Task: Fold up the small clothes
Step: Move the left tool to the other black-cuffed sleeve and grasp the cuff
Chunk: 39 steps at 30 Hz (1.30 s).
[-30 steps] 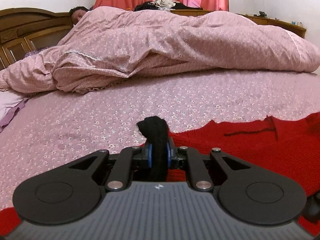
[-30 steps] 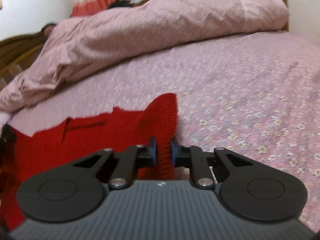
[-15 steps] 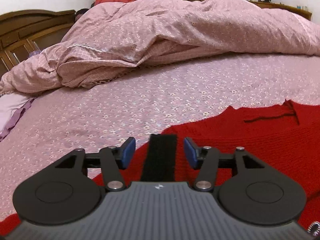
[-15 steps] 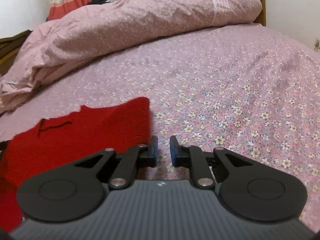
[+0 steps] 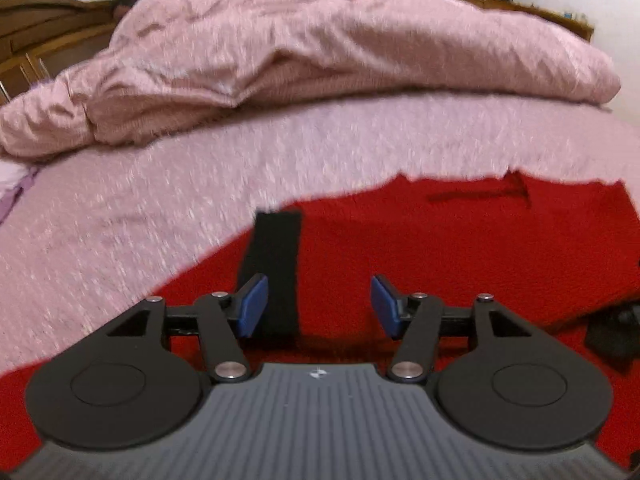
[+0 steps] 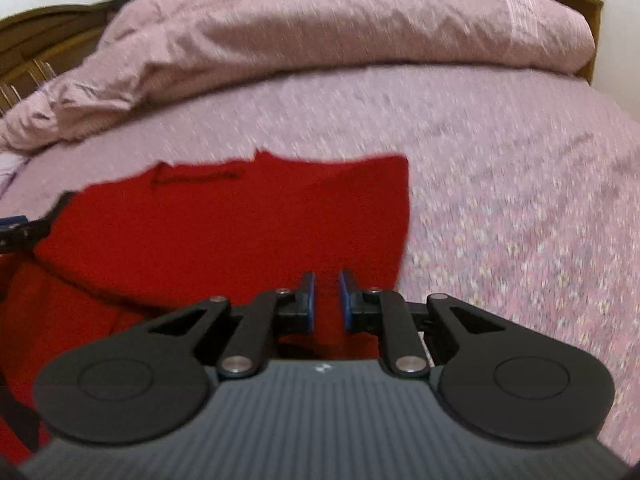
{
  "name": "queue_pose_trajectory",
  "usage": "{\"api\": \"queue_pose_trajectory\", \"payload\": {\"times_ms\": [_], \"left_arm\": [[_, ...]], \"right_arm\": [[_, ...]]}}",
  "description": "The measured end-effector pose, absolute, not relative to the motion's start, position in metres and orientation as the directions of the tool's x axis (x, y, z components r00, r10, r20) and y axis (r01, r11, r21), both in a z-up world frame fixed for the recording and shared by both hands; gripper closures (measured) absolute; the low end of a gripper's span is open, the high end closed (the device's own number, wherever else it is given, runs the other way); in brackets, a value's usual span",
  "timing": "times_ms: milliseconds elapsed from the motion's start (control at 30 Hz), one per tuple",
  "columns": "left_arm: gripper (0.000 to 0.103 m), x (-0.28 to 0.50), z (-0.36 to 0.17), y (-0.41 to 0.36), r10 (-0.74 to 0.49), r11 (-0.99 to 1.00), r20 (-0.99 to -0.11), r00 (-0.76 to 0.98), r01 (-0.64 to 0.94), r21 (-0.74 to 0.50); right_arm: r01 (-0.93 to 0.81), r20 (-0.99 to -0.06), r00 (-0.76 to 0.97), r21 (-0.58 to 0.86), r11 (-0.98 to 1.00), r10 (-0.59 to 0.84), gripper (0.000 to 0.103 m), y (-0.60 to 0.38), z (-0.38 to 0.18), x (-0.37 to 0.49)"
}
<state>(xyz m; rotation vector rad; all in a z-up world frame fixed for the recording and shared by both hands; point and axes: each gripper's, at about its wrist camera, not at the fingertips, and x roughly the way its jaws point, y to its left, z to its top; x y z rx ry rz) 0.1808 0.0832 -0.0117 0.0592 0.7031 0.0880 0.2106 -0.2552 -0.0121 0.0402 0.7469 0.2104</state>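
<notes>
The left gripper [image 5: 316, 304] gapes wide, empty, above the red knitted garment [image 5: 460, 256] spread on the pink floral bedsheet [image 5: 160, 184], black band [image 5: 276, 264] alongside. The right gripper [image 6: 327, 300], narrowly parted, holds nothing. Motion blur obscures the rumpled pink quilt [image 6: 320, 28]; no legible writing.

A red knit garment [image 5: 460, 248] with a black band [image 5: 276, 252] lies on a pink floral bedsheet [image 6: 500, 184].

Each gripper [image 5: 316, 304] [image 6: 327, 300] is matte black, with blue finger pads (silver pivot screws) and a ribbed grey housing.
</notes>
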Motion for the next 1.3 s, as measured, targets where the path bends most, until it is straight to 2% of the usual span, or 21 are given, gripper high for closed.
{"api": "queue_pose_trajectory", "payload": {"times_ms": [267, 433, 567, 667, 767, 833, 900, 1067, 1300], "left_arm": [[0.040, 0.192, -0.027, 0.086, 0.125, 0.992, -0.660, 0.741, -0.097, 0.078], [0.040, 0.178, -0.012, 0.094, 0.185, 0.983, -0.659, 0.729, -0.151, 0.110], [0.037, 0.153, 0.003, 0.116, 0.210, 0.973, -0.660, 0.721, -0.219, 0.071], [0.035, 0.132, 0.013, 0.135, 0.275, 0.952, -0.653, 0.706, -0.295, 0.082], [0.034, 0.113, 0.021, 0.154, 0.321, 0.932, -0.645, 0.694, -0.353, 0.085], [0.029, 0.099, 0.026, 0.166, 0.334, 0.919, -0.645, 0.688, -0.388, 0.061], [0.024, 0.083, 0.029, 0.177, 0.349, 0.901, -0.647, 0.677, -0.432, 0.035], [0.023, 0.044, 0.029, 0.198, 0.394, 0.838, -0.659, 0.640, -0.545, -0.028], [0.023, -0.007, 0.010, 0.227, 0.383, 0.690, -0.710, 0.591, -0.694, -0.206]], "right_arm": [[-0.175, -0.646, 0.726, 0.159, 0.972, 0.237, 0.091, -0.266, -0.025, 0.211], [-0.157, -0.648, 0.727, 0.165, 0.974, 0.227, 0.091, -0.265, -0.023, 0.210], [-0.140, -0.657, 0.723, 0.164, 0.977, 0.214, 0.090, -0.265, -0.018, 0.206], [-0.144, -0.665, 0.719, 0.139, 0.980, 0.200, 0.089, -0.259, -0.012, 0.198], [-0.164, -0.675, 0.713, 0.100, 0.981, 0.188, 0.084, -0.251, -0.003, 0.189], [-0.182, -0.680, 0.706, 0.096, 0.979, 0.198, 0.075, -0.247, 0.005, 0.181], [-0.201, -0.673, 0.704, 0.118, 0.972, 0.227, 0.046, -0.245, 0.012, 0.173], [-0.243, -0.651, 0.711, 0.127, 0.961, 0.266, 0.044, -0.233, 0.028, 0.149], [-0.246, -0.647, 0.708, 0.150, 0.957, 0.284, 0.044, -0.224, 0.034, 0.124]]}}
